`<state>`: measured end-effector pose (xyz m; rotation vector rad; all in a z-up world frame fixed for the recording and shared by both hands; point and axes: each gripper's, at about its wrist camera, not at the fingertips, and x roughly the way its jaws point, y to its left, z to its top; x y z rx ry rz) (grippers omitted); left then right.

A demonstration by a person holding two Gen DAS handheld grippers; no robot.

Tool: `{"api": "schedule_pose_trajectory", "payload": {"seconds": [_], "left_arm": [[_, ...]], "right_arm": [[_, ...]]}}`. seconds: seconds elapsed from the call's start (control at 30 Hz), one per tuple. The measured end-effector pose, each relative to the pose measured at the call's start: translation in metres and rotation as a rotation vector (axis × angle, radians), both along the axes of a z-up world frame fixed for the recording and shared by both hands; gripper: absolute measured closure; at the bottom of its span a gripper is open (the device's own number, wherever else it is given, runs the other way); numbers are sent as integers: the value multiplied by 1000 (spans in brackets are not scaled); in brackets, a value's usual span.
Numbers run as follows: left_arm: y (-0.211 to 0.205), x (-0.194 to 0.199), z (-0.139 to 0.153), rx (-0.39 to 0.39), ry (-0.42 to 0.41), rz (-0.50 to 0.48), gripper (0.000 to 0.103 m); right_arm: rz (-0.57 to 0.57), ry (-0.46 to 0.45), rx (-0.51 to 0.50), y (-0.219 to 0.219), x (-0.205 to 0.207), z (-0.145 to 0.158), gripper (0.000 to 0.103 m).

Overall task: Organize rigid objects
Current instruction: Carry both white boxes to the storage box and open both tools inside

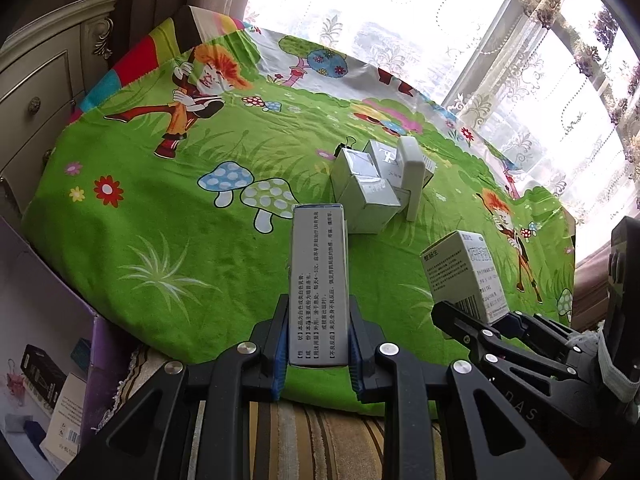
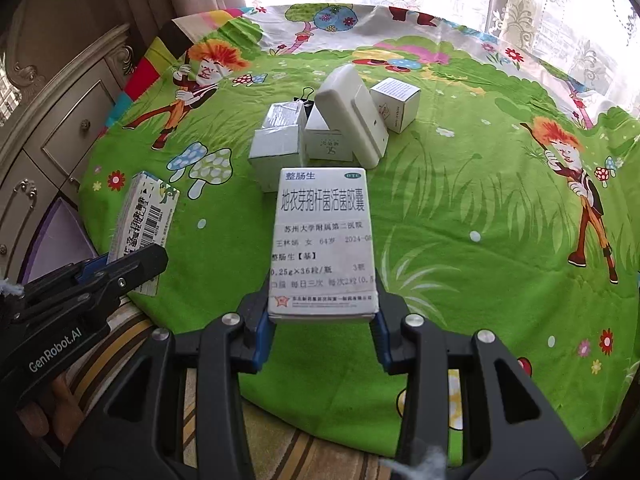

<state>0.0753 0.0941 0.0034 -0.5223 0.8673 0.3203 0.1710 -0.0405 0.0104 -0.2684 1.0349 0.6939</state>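
My left gripper (image 1: 318,306) is shut on a narrow grey-white medicine box (image 1: 318,272), held lengthwise above the green cartoon cloth (image 1: 160,200). The right wrist view has this box (image 2: 146,216) at the left, in the left gripper (image 2: 132,268). My right gripper (image 2: 324,300) is shut on a wider white medicine box (image 2: 324,240) with blue Chinese print. That box (image 1: 464,272) and the right gripper (image 1: 476,314) also appear at the right of the left wrist view. Farther back, a cluster of white boxes (image 2: 276,148) and a white flat casing (image 2: 352,116) lie on the cloth.
A small white cube box (image 2: 396,104) and a black binder clip (image 2: 306,98) sit by the cluster. A purple carton (image 1: 60,320) with several items stands at the lower left. A cream cabinet (image 1: 36,92) flanks the left, lace curtains (image 1: 520,60) the back. Striped fabric (image 1: 320,440) lies below.
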Motion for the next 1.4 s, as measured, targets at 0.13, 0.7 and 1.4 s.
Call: {"api": "schedule_pose_trajectory", "payload": {"seconds": [0.13, 0.7, 1.4], "left_arm": [[5, -21, 7, -9, -18, 18, 78], [24, -93, 19, -26, -50, 87, 78], [101, -178, 13, -60, -51, 329, 77]], "right_arm": [[18, -14, 16, 3, -20, 9, 58], [73, -43, 38, 13, -73, 31, 58], [275, -33, 53, 77, -139, 42, 58]]}}
